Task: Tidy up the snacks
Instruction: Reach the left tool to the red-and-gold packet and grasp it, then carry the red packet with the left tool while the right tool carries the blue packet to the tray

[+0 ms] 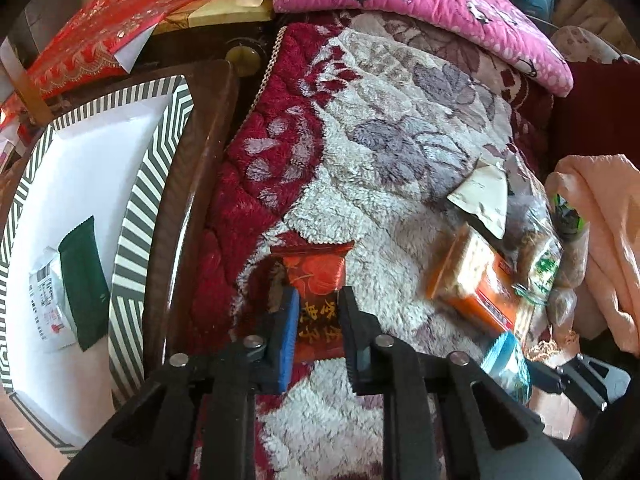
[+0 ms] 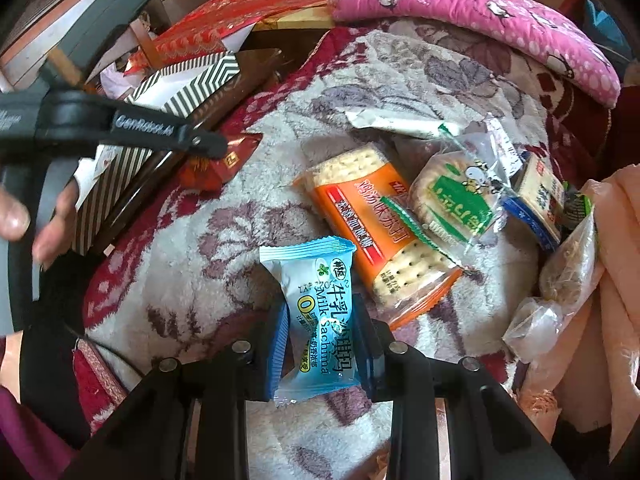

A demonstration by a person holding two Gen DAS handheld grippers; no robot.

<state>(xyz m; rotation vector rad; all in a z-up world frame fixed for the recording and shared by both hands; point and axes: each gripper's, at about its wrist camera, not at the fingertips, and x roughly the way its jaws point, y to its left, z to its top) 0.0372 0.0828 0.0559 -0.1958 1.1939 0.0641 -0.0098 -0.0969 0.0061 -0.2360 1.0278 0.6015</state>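
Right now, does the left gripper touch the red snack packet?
Touching. The left wrist view shows the left gripper with both pads pressed on the red snack packet.

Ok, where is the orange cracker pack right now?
In the right wrist view, the orange cracker pack lies on the floral blanket, right of centre, between the blue Sachima packet and the green-labelled biscuit bag.

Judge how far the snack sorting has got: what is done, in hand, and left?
Done: two packets lie in the striped box. In hand: the left gripper clamps a red snack; the right gripper clamps a blue sachima packet. Left: the orange cracker pack and several others on the blanket.
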